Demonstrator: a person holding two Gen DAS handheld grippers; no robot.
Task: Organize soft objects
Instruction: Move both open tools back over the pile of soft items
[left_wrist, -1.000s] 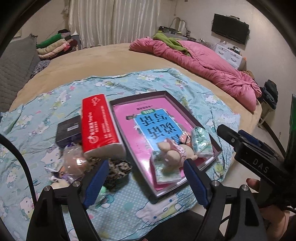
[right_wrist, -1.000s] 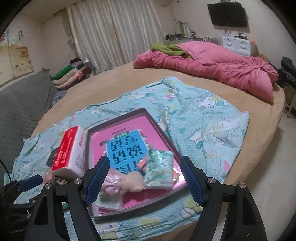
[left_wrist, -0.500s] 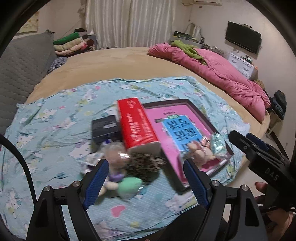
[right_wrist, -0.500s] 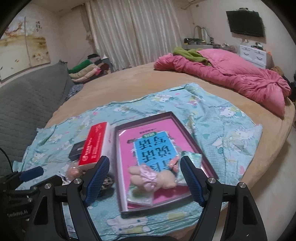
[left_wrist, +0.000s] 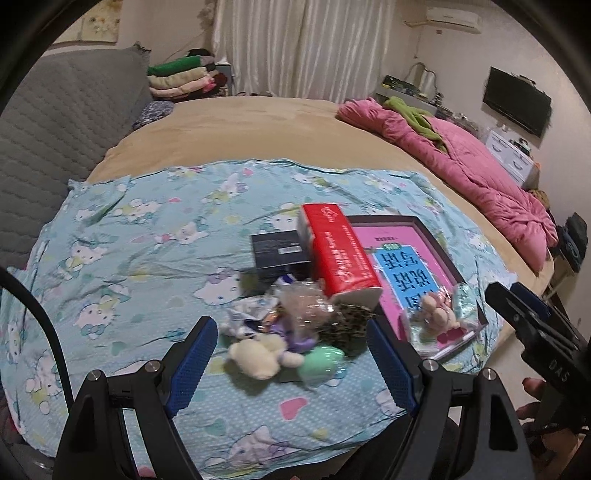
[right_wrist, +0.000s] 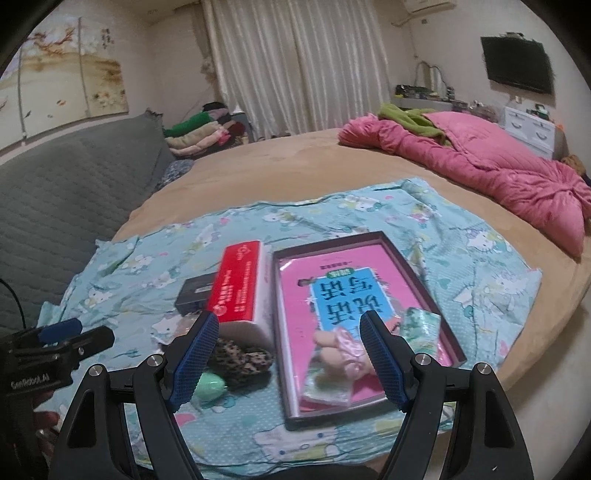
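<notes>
A dark-rimmed tray (right_wrist: 406, 266) with a pink and blue liner lies on the Hello Kitty cloth. A pink plush toy (right_wrist: 340, 350) and a green wrapped packet (right_wrist: 421, 328) lie at its near end; they also show in the left wrist view (left_wrist: 439, 310). A loose pile sits left of the tray: a cream plush (left_wrist: 258, 354), a mint green soft ball (left_wrist: 319, 363), a leopard-print piece (left_wrist: 347, 323) and a clear-wrapped toy (left_wrist: 306, 302). My left gripper (left_wrist: 291, 365) is open and empty, just short of the pile. My right gripper (right_wrist: 288, 360) is open and empty, above the tray's near left corner.
A red tissue pack (left_wrist: 338, 247) stands between the pile and the tray, with a black box (left_wrist: 279, 251) behind it. A pink quilt (right_wrist: 480, 173) lies at the back right of the round bed. A grey headboard (right_wrist: 66, 199) is at the left. The bed edge drops off at the right.
Both grippers have swung left and pulled back a little. The left one now faces the loose pile instead of the tray. Both stay open and empty.
</notes>
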